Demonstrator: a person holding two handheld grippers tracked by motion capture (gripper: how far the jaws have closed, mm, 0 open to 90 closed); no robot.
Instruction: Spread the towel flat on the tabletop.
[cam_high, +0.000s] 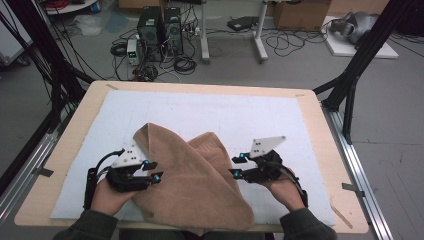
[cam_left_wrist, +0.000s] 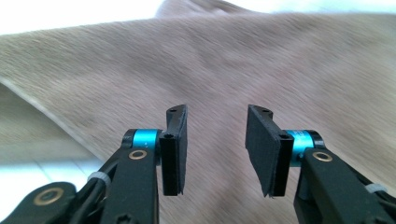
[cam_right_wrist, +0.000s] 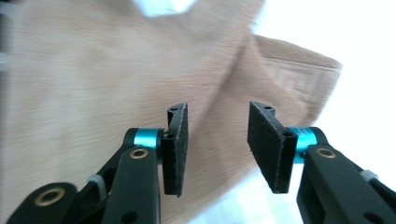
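A tan towel (cam_high: 192, 182) lies crumpled and partly folded over itself on the pale blue mat (cam_high: 225, 112), reaching to the near table edge. My left gripper (cam_high: 154, 171) sits at the towel's left edge, pointing right, jaws apart with nothing between the pads. In the left gripper view the towel (cam_left_wrist: 233, 65) lies beyond the open left gripper (cam_left_wrist: 216, 149). My right gripper (cam_high: 236, 165) is at the towel's right edge, pointing left, also open and empty. Past the jaws of the right gripper (cam_right_wrist: 218, 149), the right gripper view has the towel (cam_right_wrist: 116, 84) with its hemmed corner at the right.
The mat covers a wooden table (cam_high: 320, 130). A black frame post (cam_high: 350, 95) stands at the right, and computer towers (cam_high: 160, 32) with cables sit on the floor behind. Bare mat lies beyond the towel.
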